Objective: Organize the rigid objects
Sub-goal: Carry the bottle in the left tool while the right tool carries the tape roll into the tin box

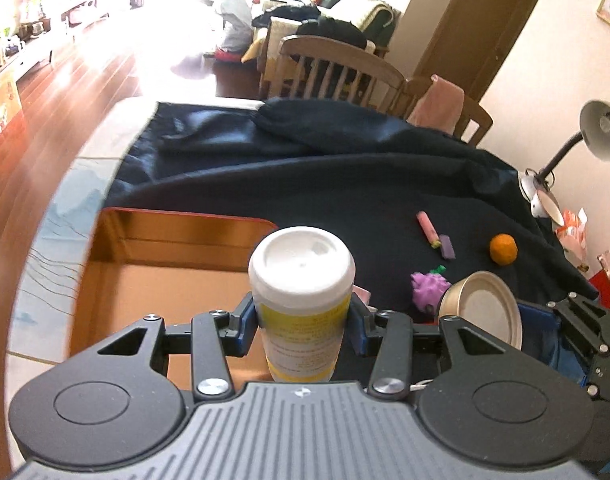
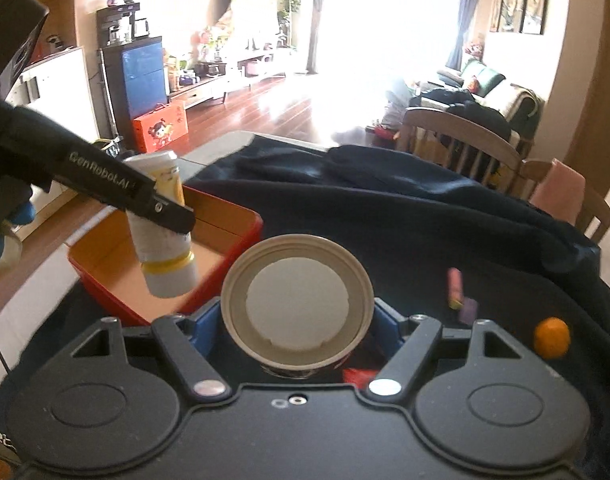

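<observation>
My left gripper (image 1: 303, 320) is shut on a white-and-yellow cup with a white lid (image 1: 301, 280), held upright above the near right edge of an orange-lined red box (image 1: 153, 248). In the right wrist view the cup (image 2: 163, 220) hangs over the box (image 2: 241, 236) in the left gripper (image 2: 161, 204). My right gripper (image 2: 297, 320) is shut on a beige round can (image 2: 297, 304), its white end facing the camera. The can also shows in the left wrist view (image 1: 485, 308).
A dark blue cloth (image 1: 345, 184) covers the table. On it lie a pink highlighter (image 1: 429, 230), a purple eraser (image 1: 447, 247), an orange (image 1: 503, 249) and a purple toy (image 1: 427, 286). A desk lamp (image 1: 585, 136) stands at the right; wooden chairs (image 1: 337, 72) stand behind.
</observation>
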`<state>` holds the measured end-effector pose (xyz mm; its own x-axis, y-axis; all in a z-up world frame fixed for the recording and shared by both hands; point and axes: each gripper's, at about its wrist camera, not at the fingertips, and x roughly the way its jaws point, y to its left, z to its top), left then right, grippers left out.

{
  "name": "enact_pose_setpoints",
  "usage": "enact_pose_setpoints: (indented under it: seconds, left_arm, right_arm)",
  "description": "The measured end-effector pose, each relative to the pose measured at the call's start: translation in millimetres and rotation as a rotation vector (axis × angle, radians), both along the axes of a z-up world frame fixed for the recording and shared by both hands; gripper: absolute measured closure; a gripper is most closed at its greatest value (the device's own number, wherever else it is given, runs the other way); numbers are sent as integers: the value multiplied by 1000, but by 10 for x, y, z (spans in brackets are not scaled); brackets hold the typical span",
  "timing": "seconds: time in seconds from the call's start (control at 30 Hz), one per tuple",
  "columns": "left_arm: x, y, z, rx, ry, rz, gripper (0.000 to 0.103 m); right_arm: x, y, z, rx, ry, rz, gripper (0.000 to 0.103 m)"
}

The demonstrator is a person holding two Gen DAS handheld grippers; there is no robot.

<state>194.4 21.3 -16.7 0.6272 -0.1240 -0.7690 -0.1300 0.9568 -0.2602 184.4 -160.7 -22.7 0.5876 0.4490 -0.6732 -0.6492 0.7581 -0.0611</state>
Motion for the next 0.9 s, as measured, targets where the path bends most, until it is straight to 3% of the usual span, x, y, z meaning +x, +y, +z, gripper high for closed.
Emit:
enact_pose_setpoints:
  seconds: [0.23,0.37,0.53,0.9]
  left_arm:
    - [-45,553,33,34,-5,35,58]
    - [20,778,-89,69,37,31,58]
    - [140,921,-294,137,101,-9,58]
    - [407,1028,-651,152,180,-60,58]
  right_arm:
    - [-22,528,-49,-3,0,27,27]
    - [-3,852,-132,-22,-3,40,27]
    - [19,1187,-353,-75,16,81,27]
    - [73,1515,-671,-148,39,94,28]
